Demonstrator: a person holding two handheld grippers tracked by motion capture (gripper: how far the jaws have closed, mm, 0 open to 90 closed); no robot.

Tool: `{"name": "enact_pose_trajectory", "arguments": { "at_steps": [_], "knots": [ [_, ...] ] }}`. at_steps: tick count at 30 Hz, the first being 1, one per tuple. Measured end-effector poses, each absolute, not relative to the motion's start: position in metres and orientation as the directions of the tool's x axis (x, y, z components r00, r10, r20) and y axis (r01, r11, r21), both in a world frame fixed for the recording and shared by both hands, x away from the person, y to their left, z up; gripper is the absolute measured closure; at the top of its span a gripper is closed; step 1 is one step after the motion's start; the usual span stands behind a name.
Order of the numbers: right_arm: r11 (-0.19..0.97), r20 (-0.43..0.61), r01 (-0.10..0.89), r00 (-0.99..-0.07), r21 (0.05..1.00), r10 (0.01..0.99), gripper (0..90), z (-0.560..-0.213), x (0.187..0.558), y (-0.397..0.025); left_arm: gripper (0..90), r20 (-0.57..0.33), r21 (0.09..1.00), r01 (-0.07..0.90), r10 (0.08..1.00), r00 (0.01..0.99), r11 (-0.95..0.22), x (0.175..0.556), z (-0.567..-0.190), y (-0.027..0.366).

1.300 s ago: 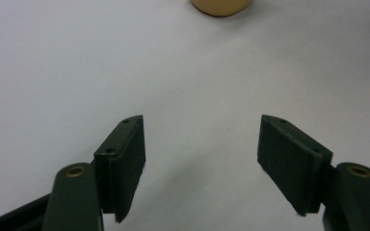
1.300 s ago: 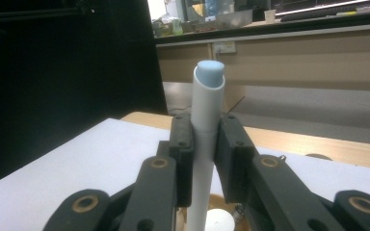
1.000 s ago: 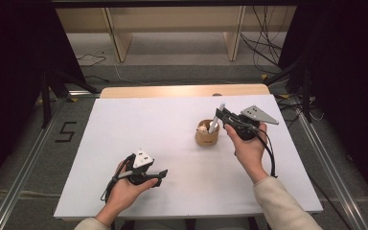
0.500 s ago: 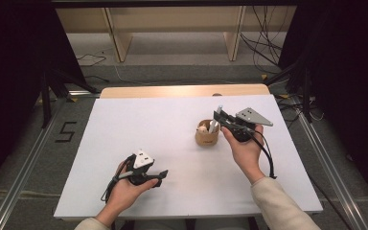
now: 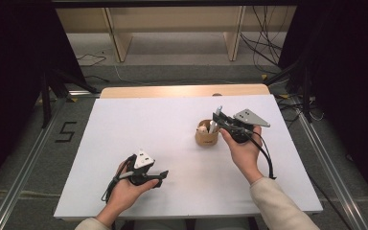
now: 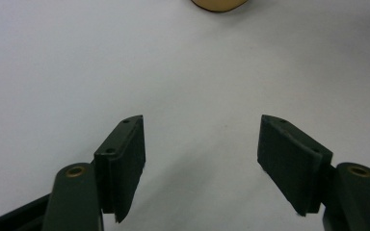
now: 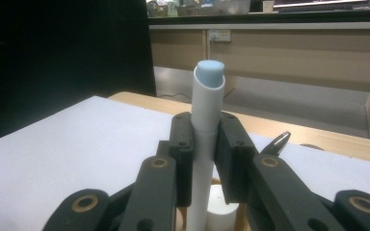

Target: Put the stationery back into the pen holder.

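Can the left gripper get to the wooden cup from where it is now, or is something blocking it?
Probably yes. The left gripper is open, holds nothing, and bare white table lies between it and the wooden cup. But the right gripper is above the cup, shut on a white tube, crowding that side.

Left gripper (image 5: 146, 175) sits low at lower left of the high view, jaws spread wide. Right gripper (image 5: 219, 118), centre right, jaws clamped, forearm angled inward.

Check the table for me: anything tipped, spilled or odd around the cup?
Nothing stands out. The wooden cup stands upright on the white table, nothing spilled. The right gripper holds a white tube upright over the cup; the left gripper rests open.
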State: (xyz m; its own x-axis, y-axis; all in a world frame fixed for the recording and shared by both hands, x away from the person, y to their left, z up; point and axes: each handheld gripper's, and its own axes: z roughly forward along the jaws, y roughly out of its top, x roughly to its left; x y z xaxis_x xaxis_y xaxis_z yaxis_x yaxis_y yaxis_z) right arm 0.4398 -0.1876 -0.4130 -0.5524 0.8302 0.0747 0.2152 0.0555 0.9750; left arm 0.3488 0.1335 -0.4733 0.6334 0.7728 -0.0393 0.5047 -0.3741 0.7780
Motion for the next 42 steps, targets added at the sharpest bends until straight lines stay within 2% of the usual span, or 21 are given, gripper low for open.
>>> {"name": "enact_pose_trajectory", "arguments": {
  "at_steps": [42],
  "knots": [
    [0.086,0.059,0.234,-0.549,0.969,0.834,78.2,-0.425,0.441,-0.182,33.7,-0.033,0.778,0.501,0.772,0.635,-0.379,0.349,-0.473,0.133]
  ]
}}
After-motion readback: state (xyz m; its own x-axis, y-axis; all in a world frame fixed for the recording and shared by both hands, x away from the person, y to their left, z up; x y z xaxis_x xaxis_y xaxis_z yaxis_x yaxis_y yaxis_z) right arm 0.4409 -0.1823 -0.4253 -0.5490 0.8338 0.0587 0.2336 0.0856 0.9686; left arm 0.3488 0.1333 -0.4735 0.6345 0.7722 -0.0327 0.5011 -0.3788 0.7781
